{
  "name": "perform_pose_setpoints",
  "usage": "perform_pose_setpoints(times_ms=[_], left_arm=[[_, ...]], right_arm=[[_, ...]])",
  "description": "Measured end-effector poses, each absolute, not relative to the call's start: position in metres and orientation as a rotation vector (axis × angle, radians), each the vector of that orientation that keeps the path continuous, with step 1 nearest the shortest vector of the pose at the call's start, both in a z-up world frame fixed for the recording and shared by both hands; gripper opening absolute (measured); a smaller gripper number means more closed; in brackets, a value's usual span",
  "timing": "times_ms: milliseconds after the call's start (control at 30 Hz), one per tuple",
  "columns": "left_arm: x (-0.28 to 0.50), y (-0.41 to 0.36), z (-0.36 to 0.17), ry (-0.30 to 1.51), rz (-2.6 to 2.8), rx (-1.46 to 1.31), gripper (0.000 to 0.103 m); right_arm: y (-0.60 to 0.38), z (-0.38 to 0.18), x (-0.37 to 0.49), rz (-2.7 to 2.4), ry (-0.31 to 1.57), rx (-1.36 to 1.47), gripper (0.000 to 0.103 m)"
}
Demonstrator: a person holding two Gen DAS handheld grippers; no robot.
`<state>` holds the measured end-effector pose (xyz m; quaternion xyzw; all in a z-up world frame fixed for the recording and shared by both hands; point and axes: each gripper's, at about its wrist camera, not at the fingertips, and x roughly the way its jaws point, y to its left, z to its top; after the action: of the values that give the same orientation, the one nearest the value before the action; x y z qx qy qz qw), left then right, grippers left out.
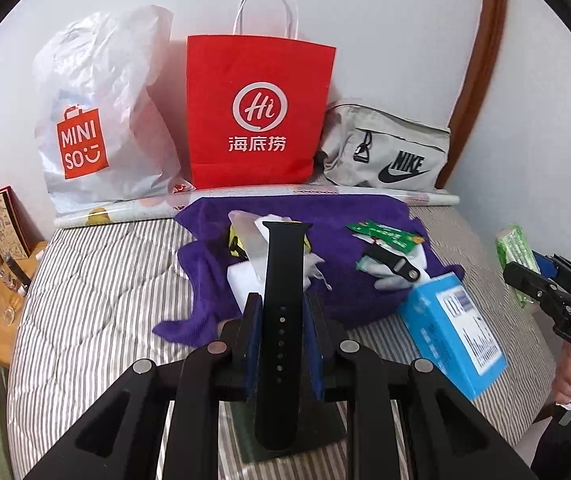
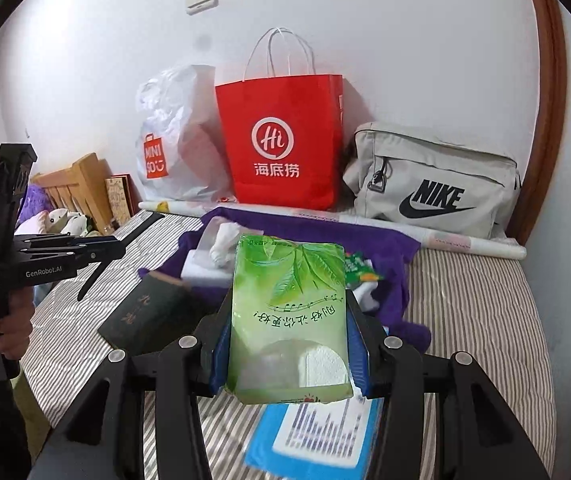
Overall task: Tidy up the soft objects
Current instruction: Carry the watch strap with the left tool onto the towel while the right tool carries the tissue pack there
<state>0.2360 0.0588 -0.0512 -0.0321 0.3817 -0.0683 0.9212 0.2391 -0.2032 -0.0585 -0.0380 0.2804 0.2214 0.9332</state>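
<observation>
Left tool (image 1: 283,312): clamped tight on a black watch strap (image 1: 283,280), which stands up between the pads, clear of the bed (image 1: 85,300).
Right tool (image 2: 289,344): jaws part-way in, squeezing a green tissue pack (image 2: 289,312) from both sides, carried above a blue box (image 2: 317,440).
Step in hand: both soft things look lifted and in transit; nothing set down yet.
Next move: my read, each needs a drop spot; the red paper bag (image 1: 259,120) at 12 o'clock and the grey Nike pouch (image 1: 389,152) at 1 o'clock look likely.
Edges: purple towel (image 1: 213,280) clutter dead ahead; the wall closes off 12 o'clock.
Open room: bare striped bedding at 9 o'clock in the left view and 3 o'clock in the right view.
</observation>
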Motion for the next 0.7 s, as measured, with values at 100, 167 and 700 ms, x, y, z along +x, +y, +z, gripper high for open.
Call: perform_pose_setpoints(times_ms=[100, 167, 700], left_arm=[[0.251, 0.062, -0.054, 0.797, -0.135, -0.077, 0.020], [0.263, 0.064, -0.057, 0.805, -0.126, -0.086, 0.020], [0.339, 0.079, -0.089, 0.892, -0.104, -0.154, 0.020]], right_arm=[[-0.202, -0.059, 0.255, 0.455, 0.580, -0.083, 0.048], [-0.202, -0.059, 0.265, 0.456, 0.585, -0.085, 0.048], [-0.204, -0.082, 0.339, 0.428, 0.655, -0.118, 0.048]])
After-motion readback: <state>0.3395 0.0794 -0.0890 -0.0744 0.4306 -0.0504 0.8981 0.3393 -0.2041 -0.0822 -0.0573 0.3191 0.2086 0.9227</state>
